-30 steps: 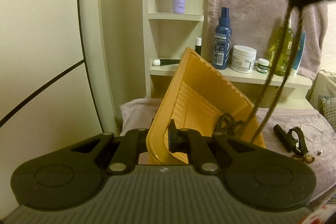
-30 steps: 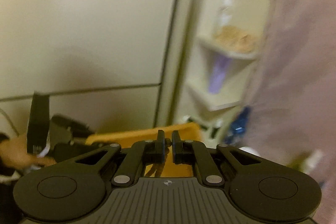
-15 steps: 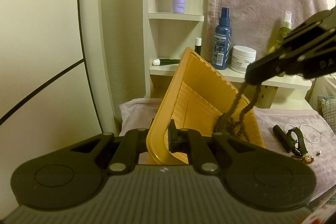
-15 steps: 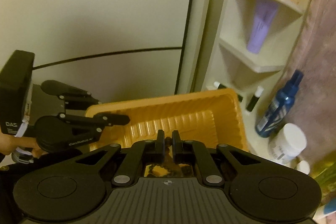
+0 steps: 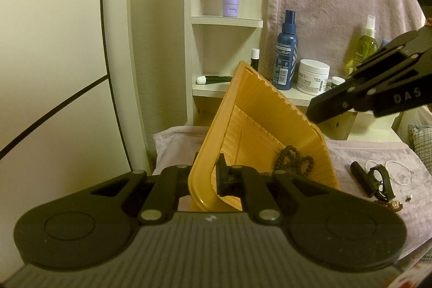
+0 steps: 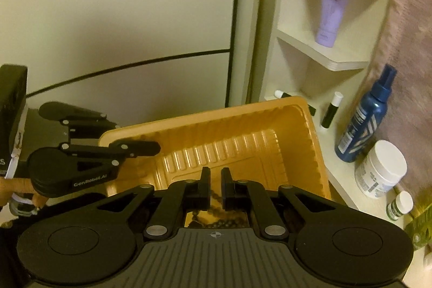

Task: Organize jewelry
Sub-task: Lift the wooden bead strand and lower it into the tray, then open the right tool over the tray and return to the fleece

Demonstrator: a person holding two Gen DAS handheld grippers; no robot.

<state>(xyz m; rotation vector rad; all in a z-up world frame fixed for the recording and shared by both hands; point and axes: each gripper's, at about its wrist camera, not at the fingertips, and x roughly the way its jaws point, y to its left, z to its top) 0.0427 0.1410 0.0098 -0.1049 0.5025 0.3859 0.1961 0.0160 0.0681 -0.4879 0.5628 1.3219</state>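
The left gripper (image 5: 206, 176) is holding the orange plastic tray (image 5: 259, 126) tilted up on edge, its 2 fingers clamped on the tray's near rim. A dark beaded bracelet (image 5: 294, 161) is lying bunched in the tray's lower corner. The right gripper (image 6: 215, 189) is hovering just above the tray, its fingers slightly apart and gripping nothing; beads are showing in the gap below them. Right of the tray, on the lavender towel (image 5: 378, 153), a black clip (image 5: 375, 178) and a thin pearl chain (image 5: 397, 172) are lying. Behind the tray, a blue spray bottle (image 5: 286, 50) and a white cream jar (image 5: 313, 75) are standing on the shelf (image 5: 286, 93).
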